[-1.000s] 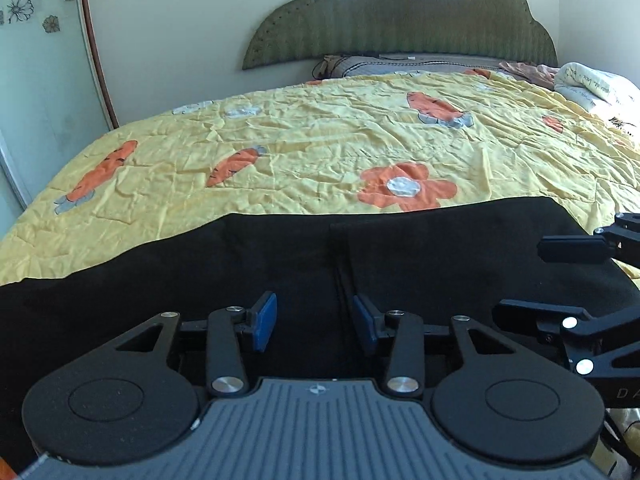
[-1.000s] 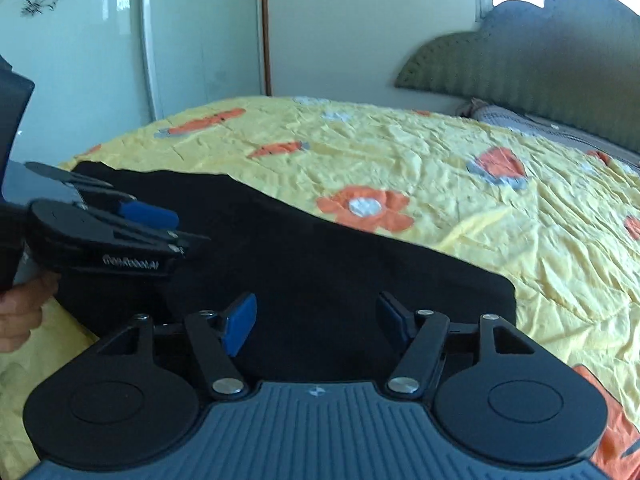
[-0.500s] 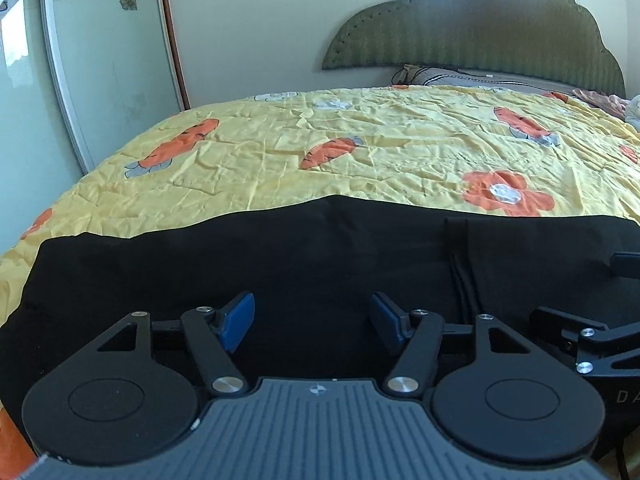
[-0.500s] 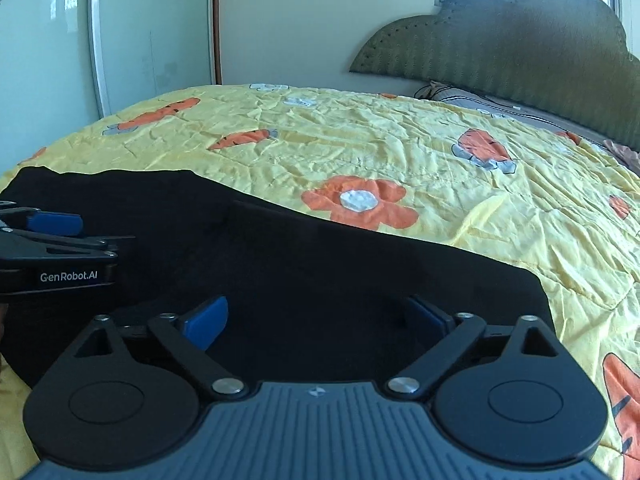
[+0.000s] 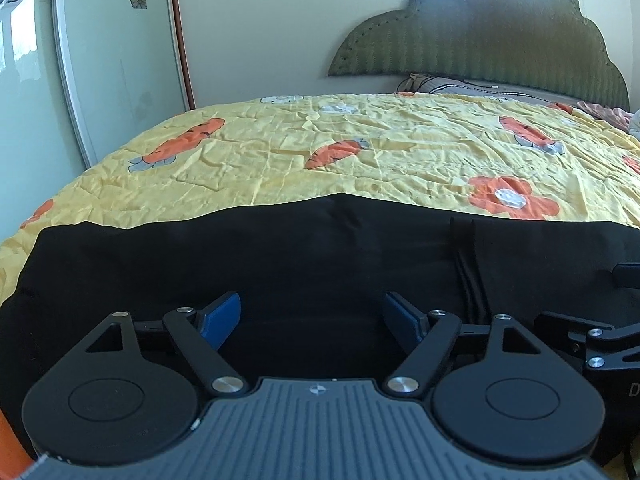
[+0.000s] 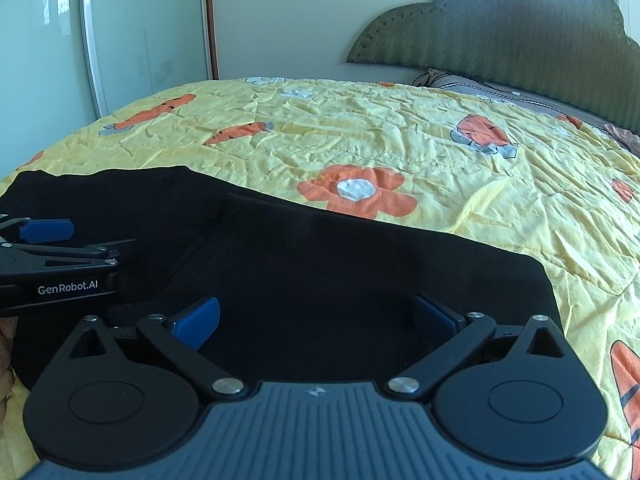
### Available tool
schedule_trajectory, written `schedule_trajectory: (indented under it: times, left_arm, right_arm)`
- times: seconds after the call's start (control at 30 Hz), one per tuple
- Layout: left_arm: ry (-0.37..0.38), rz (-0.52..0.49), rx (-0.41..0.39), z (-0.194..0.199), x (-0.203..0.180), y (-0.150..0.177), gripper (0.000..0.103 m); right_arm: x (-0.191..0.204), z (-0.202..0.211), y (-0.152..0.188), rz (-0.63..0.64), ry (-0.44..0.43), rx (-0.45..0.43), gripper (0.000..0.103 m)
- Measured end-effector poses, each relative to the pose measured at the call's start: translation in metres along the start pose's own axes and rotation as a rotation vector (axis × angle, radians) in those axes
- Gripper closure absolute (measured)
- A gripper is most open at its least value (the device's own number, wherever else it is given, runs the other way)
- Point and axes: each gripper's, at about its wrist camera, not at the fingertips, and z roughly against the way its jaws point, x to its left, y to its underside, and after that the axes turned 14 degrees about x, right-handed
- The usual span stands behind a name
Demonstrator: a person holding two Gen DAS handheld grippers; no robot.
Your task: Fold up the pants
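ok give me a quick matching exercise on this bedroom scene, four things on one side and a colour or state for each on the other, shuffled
Things:
1. pants
2. bedspread
3. headboard
4. left gripper

Descriptions:
A. dark green, against the wall
B. open, blue fingers apart over the cloth
C. black, lying flat on the bed
D. yellow with orange carrots and flowers

Pairs: 1-C, 2-D, 3-A, 4-B
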Motion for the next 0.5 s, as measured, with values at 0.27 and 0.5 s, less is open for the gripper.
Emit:
schedule_trajectory:
  times: [0.27,0.5]
  left_arm:
    - [0.003,0.021,0.013,-0.0021,0.0026,-0.0005,0.012]
    - [-0.019,0.022,0.017,-0.0026,0.0010,-0.0009,0.006]
  right_arm:
    - [0.0000,0.0000,0.0000,-0.003,-0.002,0.000,0.000]
    - [-0.0003,0.0002,0.0000,-0.005,-0.004,0.001,0.000]
